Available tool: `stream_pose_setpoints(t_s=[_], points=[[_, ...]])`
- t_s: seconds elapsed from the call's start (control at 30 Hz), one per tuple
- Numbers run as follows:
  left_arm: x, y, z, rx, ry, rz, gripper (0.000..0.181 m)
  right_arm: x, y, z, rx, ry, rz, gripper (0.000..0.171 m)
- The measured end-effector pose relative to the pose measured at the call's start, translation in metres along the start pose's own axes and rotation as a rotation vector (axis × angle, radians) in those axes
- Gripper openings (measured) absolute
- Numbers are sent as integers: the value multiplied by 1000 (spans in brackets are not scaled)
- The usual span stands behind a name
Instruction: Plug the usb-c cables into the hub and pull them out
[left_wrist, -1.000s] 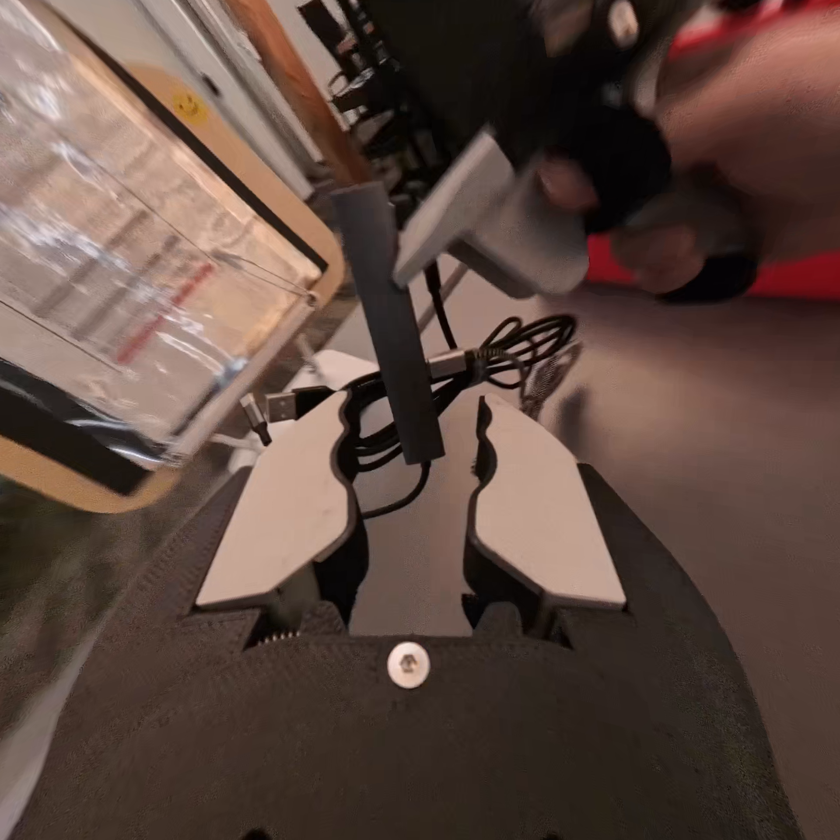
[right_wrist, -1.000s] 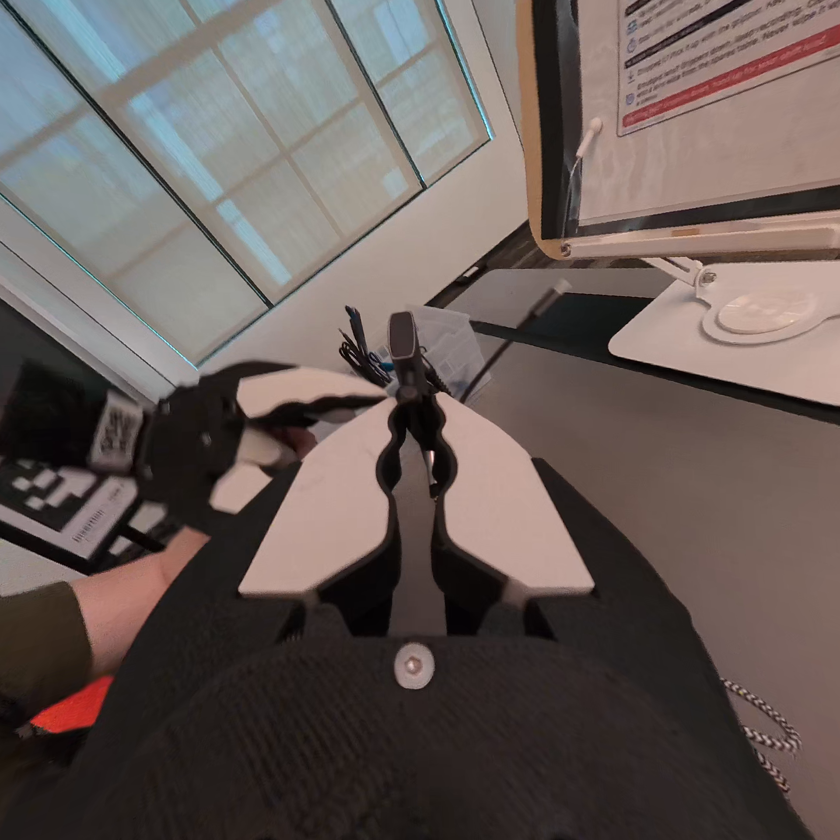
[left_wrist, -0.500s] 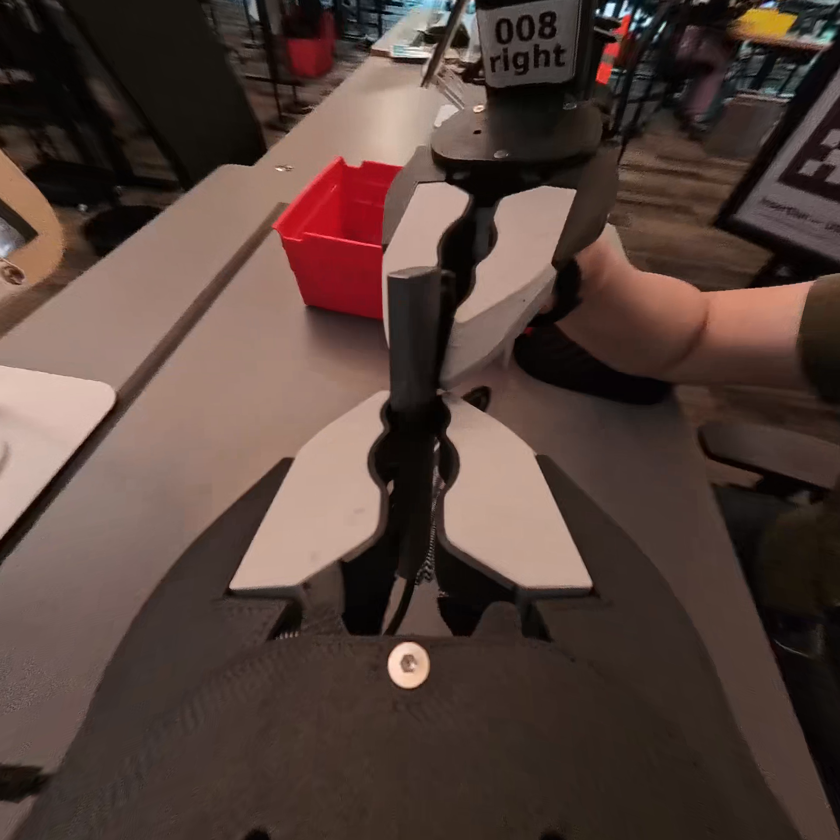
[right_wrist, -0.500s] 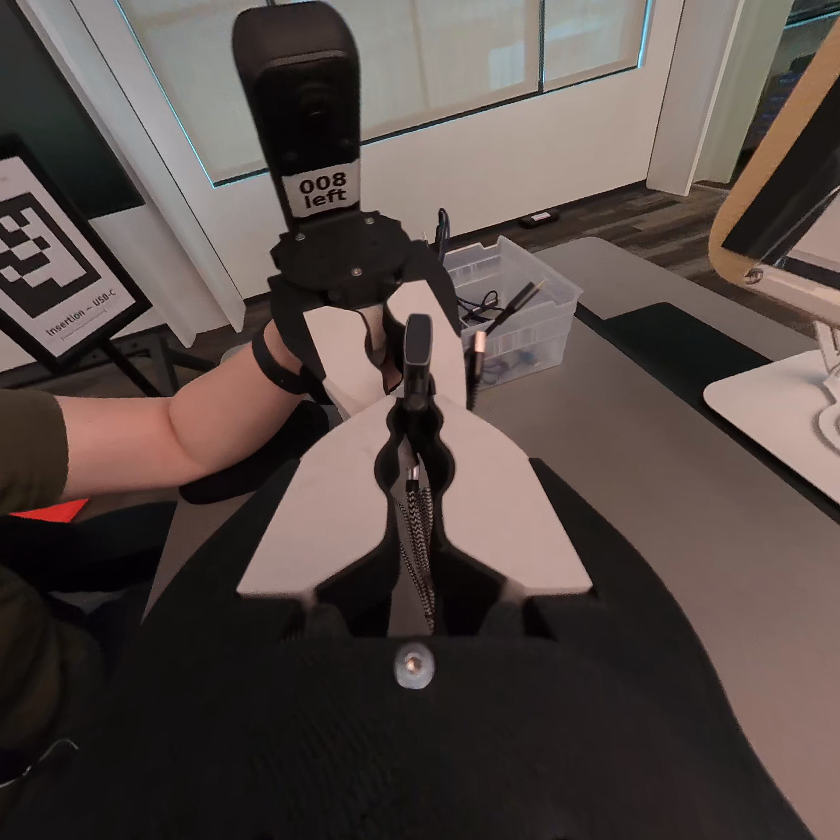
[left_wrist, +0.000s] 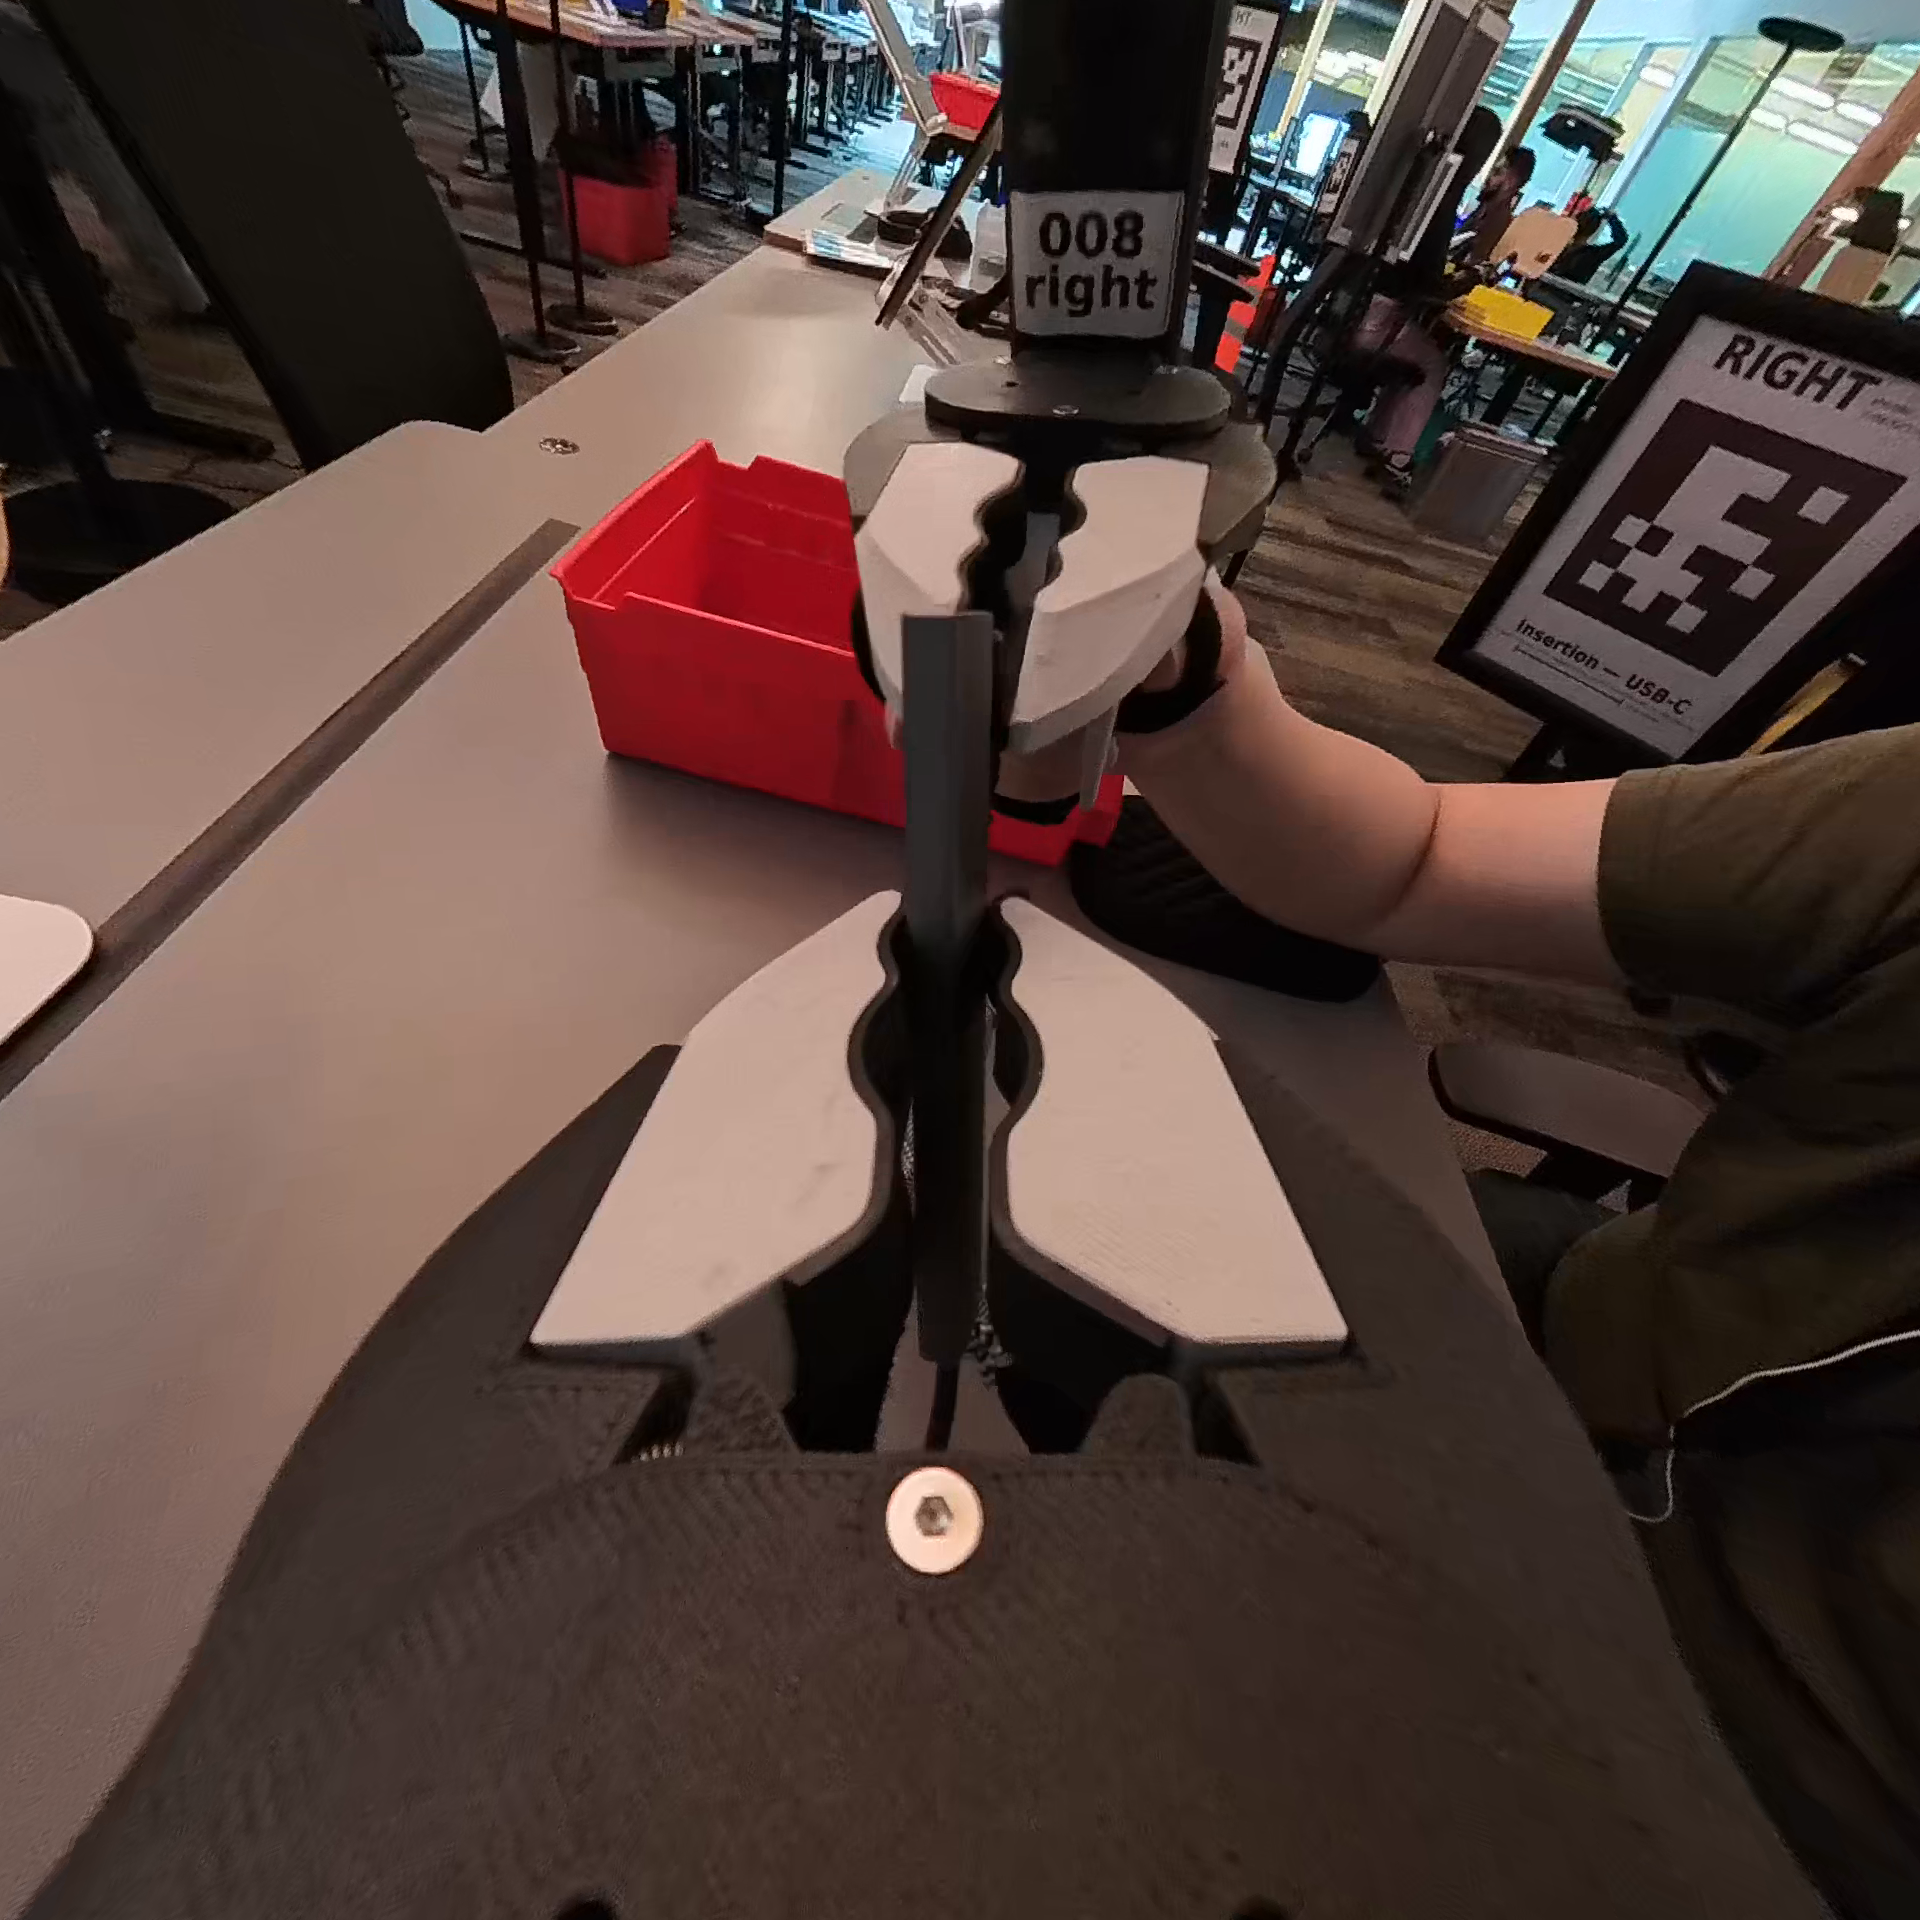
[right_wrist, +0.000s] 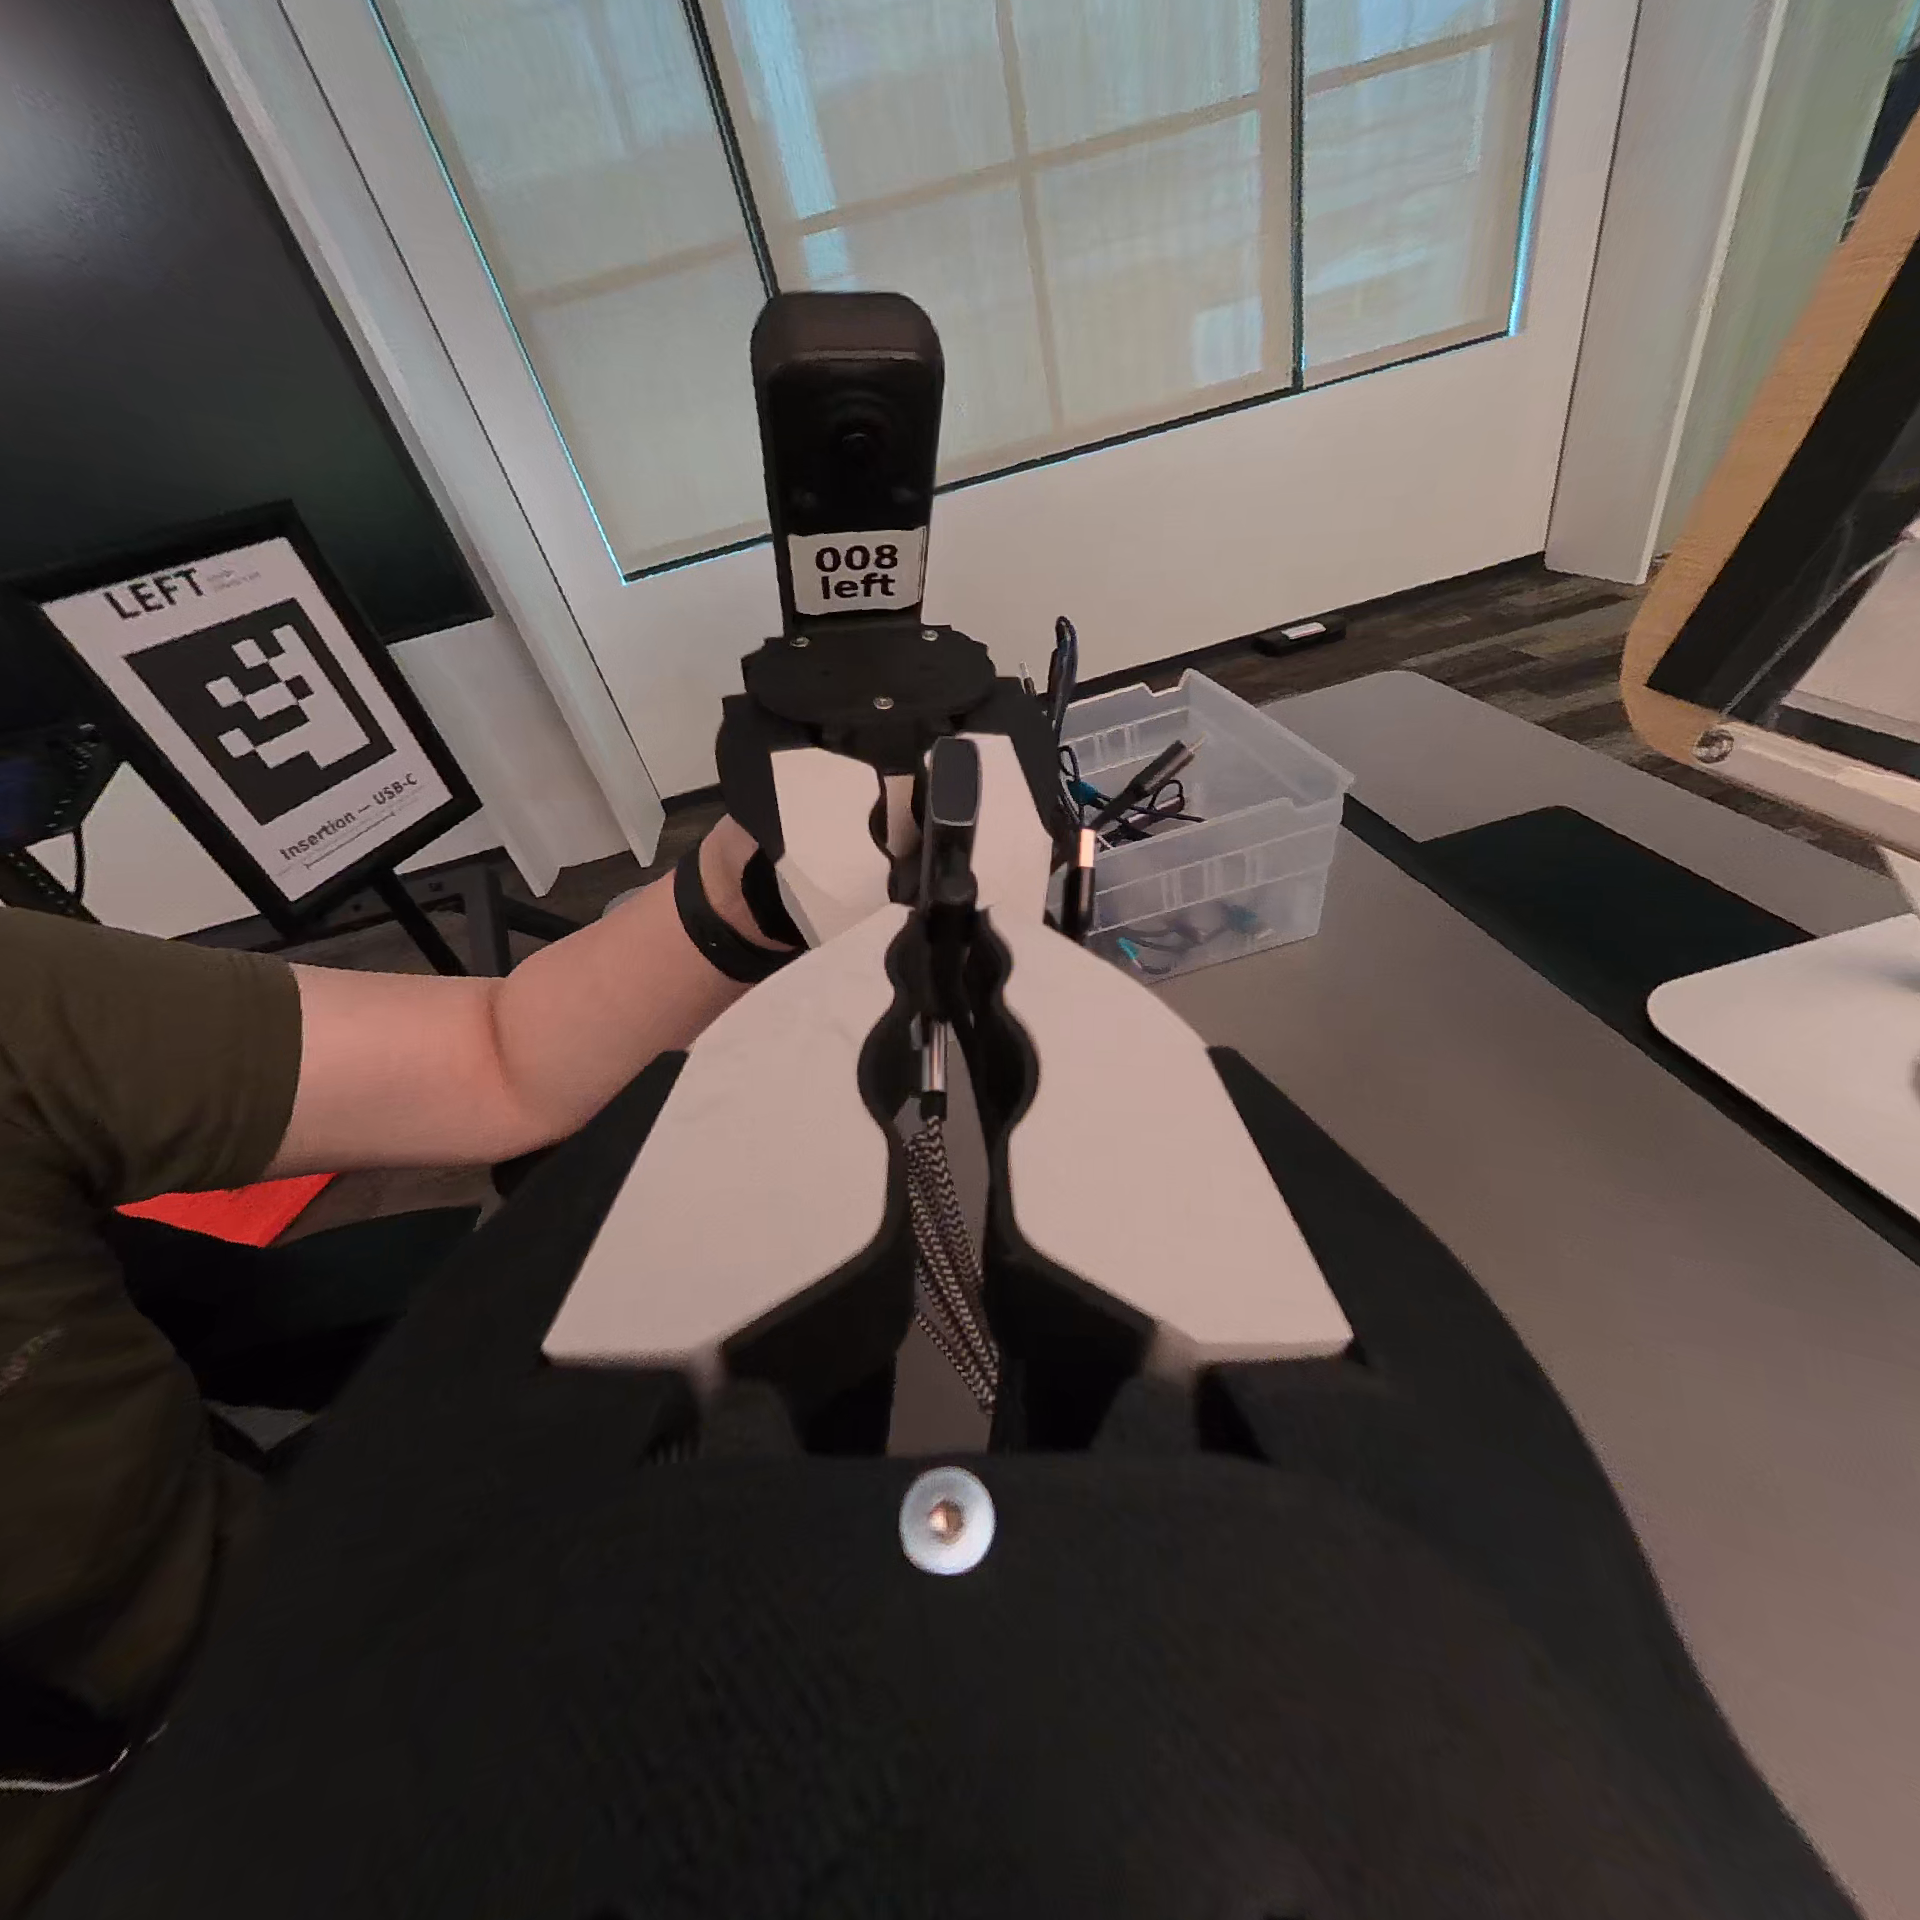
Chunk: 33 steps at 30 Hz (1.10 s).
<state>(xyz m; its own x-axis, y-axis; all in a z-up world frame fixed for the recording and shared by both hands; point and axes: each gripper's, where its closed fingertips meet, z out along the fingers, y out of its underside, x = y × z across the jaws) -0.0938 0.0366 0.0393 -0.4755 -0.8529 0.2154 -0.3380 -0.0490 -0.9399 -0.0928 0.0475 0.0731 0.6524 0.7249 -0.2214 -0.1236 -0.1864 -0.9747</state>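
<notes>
My left gripper (left_wrist: 948, 920) is shut on the hub (left_wrist: 943, 769), a long dark grey bar that sticks out forward past the fingertips. My right gripper (right_wrist: 948, 914) is shut on a USB-C cable; its dark plug (right_wrist: 953, 800) juts out ahead and its braided cord (right_wrist: 951, 1268) runs back between the fingers. The two grippers face each other above the grey table (left_wrist: 364, 987). The right gripper (left_wrist: 1029, 665) sits just behind the hub's far end in the left wrist view. The left gripper (right_wrist: 914, 831) is behind the plug in the right wrist view. I cannot tell whether plug and hub touch.
A red bin (left_wrist: 717, 634) stands behind the hub. A clear bin (right_wrist: 1205, 831) with several cables is at the table's far edge. A white monitor base (right_wrist: 1808, 1049) and a wood-framed screen (right_wrist: 1766, 499) are on the right. Marker signs (left_wrist: 1704, 540) (right_wrist: 260, 717) stand beside the table. The grippers are tip to tip, or close to it.
The left gripper, open around the hub near the cable pile a second ago, has shut on it and swung round. Both grippers now face each other, closer together.
</notes>
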Motion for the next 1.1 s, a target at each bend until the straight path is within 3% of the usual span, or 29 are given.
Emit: stream_pose_setpoints(t_s=[0.23,0.43,0.73,0.8,0.97,1.1], points=[[9,-13,-8,66,35,-12,21,-6,12,2,-110,7,-106,8],[6,-14,-23,66,19,-3,17,-4,31,11,-195,7,-145,9],[-2,8,-17,-67,-12,-7,20,-2,35,12,-201,-4,-167,9],[-1,2,-17,-27,-3,4,11,-1,38,13,-207,-3,-178,9],[5,-2,-19,-16,53,-30,9,-5,35,13,-156,-66,-128,9],[2,-4,-19,-17,14,0,9,0,31,15,-97,-66,-52,23]])
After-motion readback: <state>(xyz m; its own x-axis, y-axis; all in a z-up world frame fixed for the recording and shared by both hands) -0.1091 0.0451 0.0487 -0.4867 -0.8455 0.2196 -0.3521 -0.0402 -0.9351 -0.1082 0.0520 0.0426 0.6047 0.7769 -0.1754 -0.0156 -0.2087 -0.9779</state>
